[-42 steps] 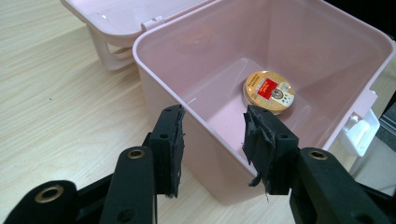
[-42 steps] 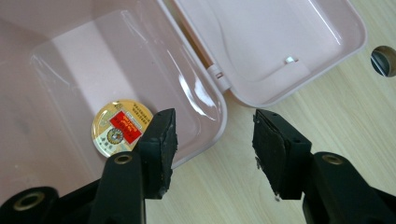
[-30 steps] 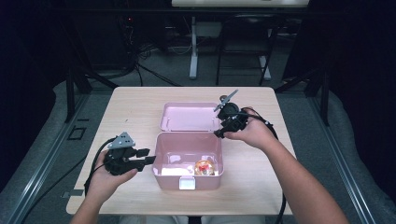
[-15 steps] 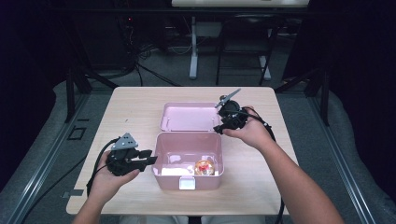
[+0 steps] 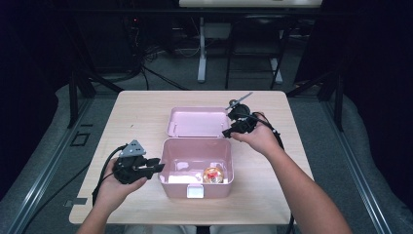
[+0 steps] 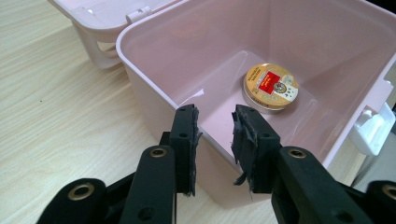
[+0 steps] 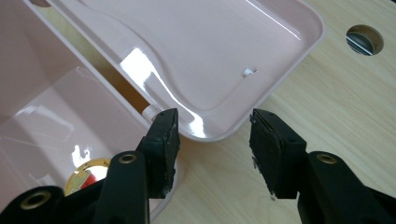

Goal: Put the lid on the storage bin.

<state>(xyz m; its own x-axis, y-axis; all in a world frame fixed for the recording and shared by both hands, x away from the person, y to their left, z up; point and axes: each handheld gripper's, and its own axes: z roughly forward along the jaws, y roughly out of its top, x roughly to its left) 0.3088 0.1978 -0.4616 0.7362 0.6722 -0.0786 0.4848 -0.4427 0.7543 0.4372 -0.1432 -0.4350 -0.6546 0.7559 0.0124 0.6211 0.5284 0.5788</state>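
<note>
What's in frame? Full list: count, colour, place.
box: 1, pink, open, table centre
lid: 1, pink, hinged flat behind the box
tin: 1, gold with red label, on the box floor
latch: 1, white, box front
table: 1, light wood
left gripper: 1, black, at the box's left wall; fingers have just been closing, nothing held
right gripper: 1, black, over the lid's near corner, fingers apart
hands: 2, one per gripper
</note>
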